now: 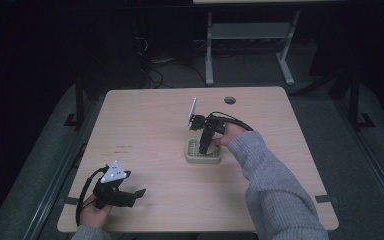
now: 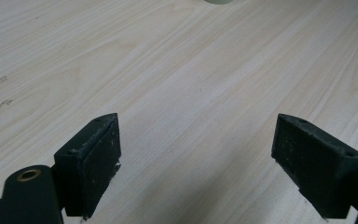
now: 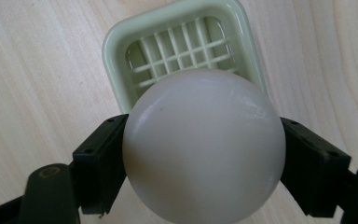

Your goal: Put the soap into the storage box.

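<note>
Right gripper (image 3: 204, 154) clamps a smooth white plastic ball (image 3: 204, 144), one black jaw pressed on each side of it, jaws spread about as wide as the ball. The ball hangs directly above a pale green square plastic basket with a grid bottom (image 3: 121, 51), not touching it as far as the right gripper view shows. In the high view the right gripper (image 1: 203, 148) points down into the basket (image 1: 194, 159), which sits on the light wood-grain table (image 1: 145, 130) around its middle, slightly toward the right edge. The ball itself is too hidden by the gripper to make out in the high view. The person's grey knit sleeve (image 1: 275, 185) runs in from the near right corner up to the gripper.

Left gripper (image 1: 139, 193) rests low by the near left corner of the table, held in the person's hand (image 1: 94, 212), well apart from the basket. In the left gripper view the left gripper (image 2: 198, 156) has its jaws spread wide with nothing between them, just bare table (image 2: 177, 70). A sliver of the pale green basket (image 2: 220, 1) peeks in at the top edge of that view
</note>
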